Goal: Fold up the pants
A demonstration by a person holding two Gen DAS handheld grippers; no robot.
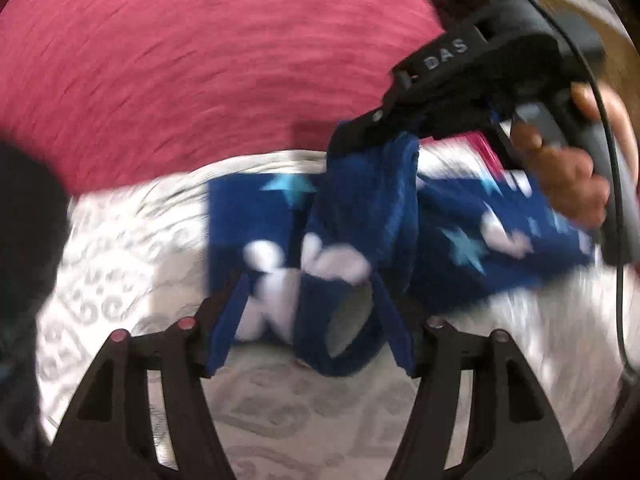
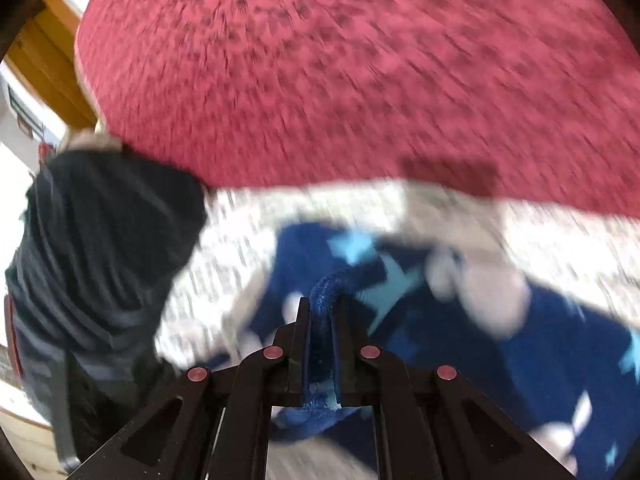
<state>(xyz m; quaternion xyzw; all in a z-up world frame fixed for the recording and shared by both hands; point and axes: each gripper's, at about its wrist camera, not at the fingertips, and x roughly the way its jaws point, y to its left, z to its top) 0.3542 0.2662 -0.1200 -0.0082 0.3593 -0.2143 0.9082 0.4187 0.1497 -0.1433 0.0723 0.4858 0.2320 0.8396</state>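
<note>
My right gripper (image 2: pixel 320 316) pinches the blue star-printed fleece pants (image 1: pixel 360 216) lifted just ahead; my left gripper (image 1: pixel 310 320) gapes, straddling the hanging fabric, pants trailing right.

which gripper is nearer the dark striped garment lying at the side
Left. The dark striped garment sits at the left edge beside the left gripper; the right gripper is across the blue pants, clamping them.

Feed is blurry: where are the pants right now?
The pants hang over the white sheet, below the red blanket, pinched by the right gripper.
</note>
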